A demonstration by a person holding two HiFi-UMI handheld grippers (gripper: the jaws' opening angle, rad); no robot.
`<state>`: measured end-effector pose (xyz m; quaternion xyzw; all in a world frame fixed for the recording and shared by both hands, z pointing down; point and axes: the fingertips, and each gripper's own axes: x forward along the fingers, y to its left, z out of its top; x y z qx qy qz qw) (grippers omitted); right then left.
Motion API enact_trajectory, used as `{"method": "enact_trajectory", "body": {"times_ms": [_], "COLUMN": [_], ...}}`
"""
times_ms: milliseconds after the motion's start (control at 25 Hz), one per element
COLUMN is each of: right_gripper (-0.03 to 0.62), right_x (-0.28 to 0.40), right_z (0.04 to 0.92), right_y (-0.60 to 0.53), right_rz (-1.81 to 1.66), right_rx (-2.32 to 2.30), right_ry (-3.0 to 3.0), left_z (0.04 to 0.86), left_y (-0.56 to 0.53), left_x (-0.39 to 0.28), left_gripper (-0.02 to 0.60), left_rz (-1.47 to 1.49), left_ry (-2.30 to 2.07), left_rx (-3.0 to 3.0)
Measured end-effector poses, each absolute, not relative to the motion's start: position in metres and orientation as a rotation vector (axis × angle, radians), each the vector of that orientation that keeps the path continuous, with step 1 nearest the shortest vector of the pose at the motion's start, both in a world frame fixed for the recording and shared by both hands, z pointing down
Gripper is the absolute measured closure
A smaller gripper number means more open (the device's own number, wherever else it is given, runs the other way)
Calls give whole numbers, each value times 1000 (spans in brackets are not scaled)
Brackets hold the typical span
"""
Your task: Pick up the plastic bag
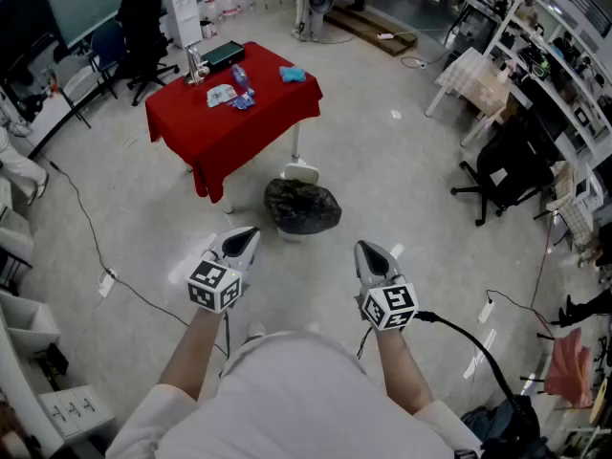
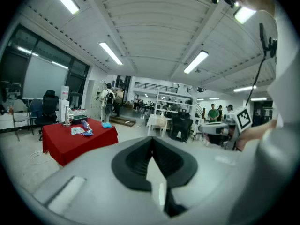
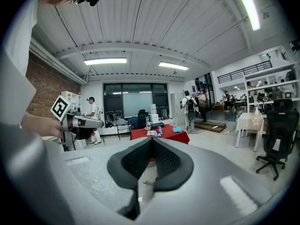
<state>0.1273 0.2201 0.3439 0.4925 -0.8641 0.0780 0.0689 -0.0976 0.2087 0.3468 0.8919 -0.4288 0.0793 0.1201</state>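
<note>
Nearest: left grey two-jaw gripper (image 1: 251,231), black-padded jaws pressed together, nothing between them. Beside it, right grey two-jaw gripper (image 1: 364,247), jaws likewise closed on nothing. Both held out over bare floor, well short of the red-clothed square table (image 1: 229,132), aimed roughly toward it. Between grippers and table: crumpled black plastic bag (image 1: 302,207), low on the floor just off the table's near corner, apart from both grippers. On the table: blue crumpled item (image 1: 293,74) at its right edge, clear plastic bottle (image 1: 241,80) near its middle, flat dark box (image 1: 224,54) at its far side. Black office chair (image 1: 143,27) beyond the table's far left.
</note>
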Motion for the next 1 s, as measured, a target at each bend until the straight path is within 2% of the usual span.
{"method": "enact_trajectory", "body": {"times_ms": [1000], "right_gripper": [592], "right_x": [142], "right_z": [345], "right_y": [208], "right_rz": [231], "right_rx": [1363], "right_ry": [-2656], "left_z": [352], "left_y": [201], "left_x": [-70], "left_gripper": [578], "left_rz": [235], "left_ry": [-1298], "left_rx": [2574]}}
